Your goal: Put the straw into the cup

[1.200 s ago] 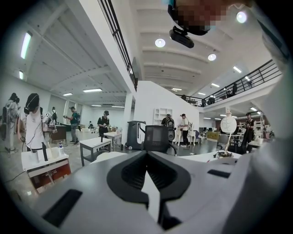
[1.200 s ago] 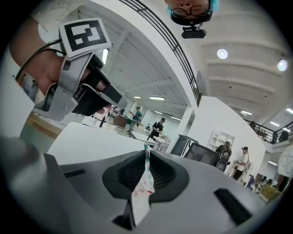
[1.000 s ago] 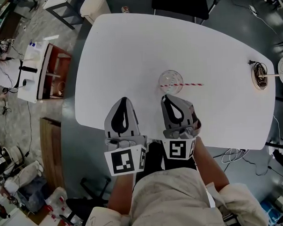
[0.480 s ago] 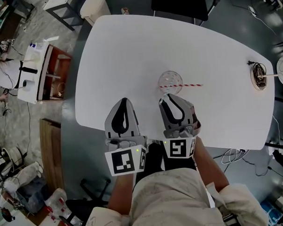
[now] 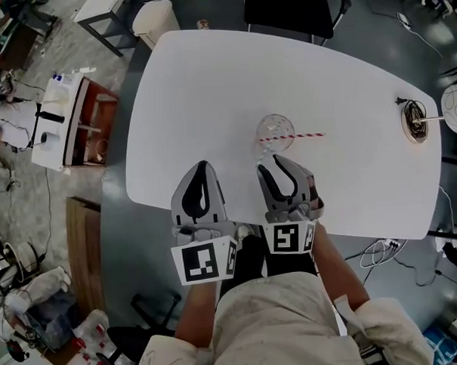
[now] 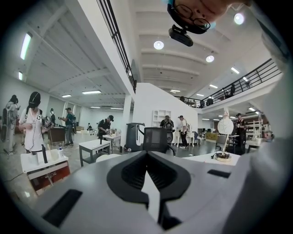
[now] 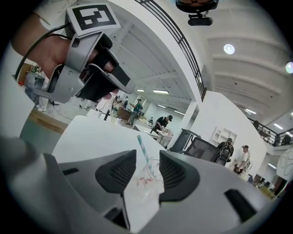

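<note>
A clear cup (image 5: 275, 127) stands mid-table on the white table (image 5: 202, 88). A red-and-white striped straw (image 5: 302, 136) sits in it, leaning out over the rim to the right. My right gripper (image 5: 275, 162) is just on the near side of the cup. It is open, its jaws have just been opening, and nothing is held. In the right gripper view the cup (image 7: 147, 179) and straw (image 7: 143, 148) show ahead through the gap of the right gripper (image 7: 148, 158). My left gripper (image 5: 200, 165) hovers shut and empty to the left, also seen as the left gripper (image 6: 146, 154).
A round holder with a cable (image 5: 416, 123) sits at the table's right edge. A black chair (image 5: 292, 5) stands beyond the far edge. A white cart (image 5: 63, 121) is on the floor at left. The table's near edge runs under both grippers.
The right gripper's jaws have spread apart from shut to open. Cup and straw stay in place. The left gripper has not moved.
</note>
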Demonstrator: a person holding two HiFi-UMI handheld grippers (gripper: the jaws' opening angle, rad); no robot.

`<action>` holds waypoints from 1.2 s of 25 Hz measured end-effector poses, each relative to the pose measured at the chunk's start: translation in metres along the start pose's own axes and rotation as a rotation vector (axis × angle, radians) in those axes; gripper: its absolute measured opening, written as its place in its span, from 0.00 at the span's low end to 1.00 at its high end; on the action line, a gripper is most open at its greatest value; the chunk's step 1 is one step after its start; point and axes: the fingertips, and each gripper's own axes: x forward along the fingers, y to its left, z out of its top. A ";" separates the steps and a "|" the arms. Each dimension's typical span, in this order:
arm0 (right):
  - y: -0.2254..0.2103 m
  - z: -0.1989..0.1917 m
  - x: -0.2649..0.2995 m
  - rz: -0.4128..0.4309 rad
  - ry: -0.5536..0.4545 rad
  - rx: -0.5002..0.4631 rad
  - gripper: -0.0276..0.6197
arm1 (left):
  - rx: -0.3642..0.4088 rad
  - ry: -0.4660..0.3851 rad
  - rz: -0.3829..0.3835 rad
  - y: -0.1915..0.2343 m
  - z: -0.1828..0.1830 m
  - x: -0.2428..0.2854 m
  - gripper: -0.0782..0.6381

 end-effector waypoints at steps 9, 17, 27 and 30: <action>0.002 0.005 -0.028 -0.030 0.007 0.000 0.28 | 0.008 -0.042 -0.022 -0.006 0.015 -0.025 0.11; -0.002 0.014 -0.065 -0.074 0.013 0.120 0.28 | 0.021 -0.069 -0.047 -0.009 0.024 -0.060 0.11; -0.031 0.030 -0.112 -0.126 -0.022 0.392 0.28 | 0.042 -0.087 -0.068 -0.020 0.027 -0.098 0.11; -0.048 0.039 -0.127 -0.166 -0.055 0.434 0.27 | 0.052 -0.105 -0.071 -0.024 0.035 -0.107 0.11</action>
